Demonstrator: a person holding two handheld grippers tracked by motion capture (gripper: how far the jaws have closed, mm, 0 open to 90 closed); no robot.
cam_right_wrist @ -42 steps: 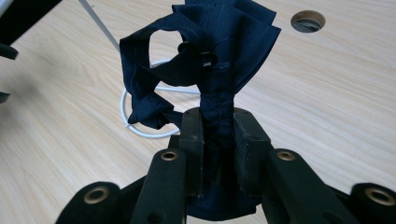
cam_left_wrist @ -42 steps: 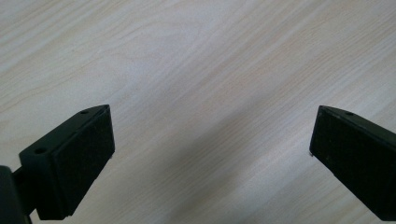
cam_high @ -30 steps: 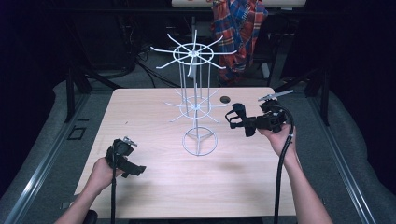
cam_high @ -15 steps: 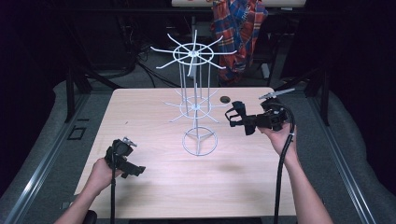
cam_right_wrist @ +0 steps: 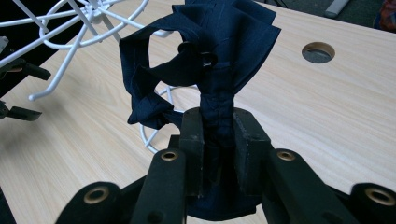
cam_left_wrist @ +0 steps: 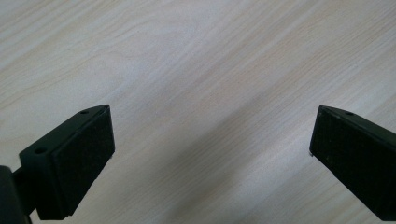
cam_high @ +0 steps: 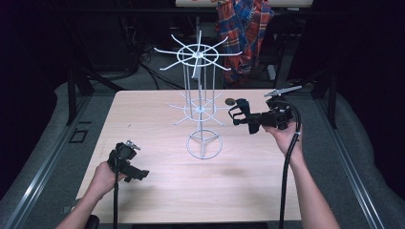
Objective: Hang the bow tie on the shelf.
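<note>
Now right gripper (cam_high: 241, 116) nearer white rack (cam_high: 200, 107), navy cloth (cam_right_wrist: 212, 60) clamped

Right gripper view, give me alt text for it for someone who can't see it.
The right gripper is shut on a bunched dark blue cloth with a loop hanging at its left, held above a light wooden table. A white wire rack stands behind at upper left, and a round hole in the tabletop shows at upper right.

rack: white wire carousel rack (cam_high: 199, 102) standing mid table (cam_high: 143, 124), ring base on the wood
right tongs (cam_high: 241, 116): held up just right of the rack, gripping something dark, hard to make out
left tongs (cam_high: 130, 164): low at the near left, well apart from the rack
back: plaid cloth (cam_high: 243, 28) hanging behind
</note>
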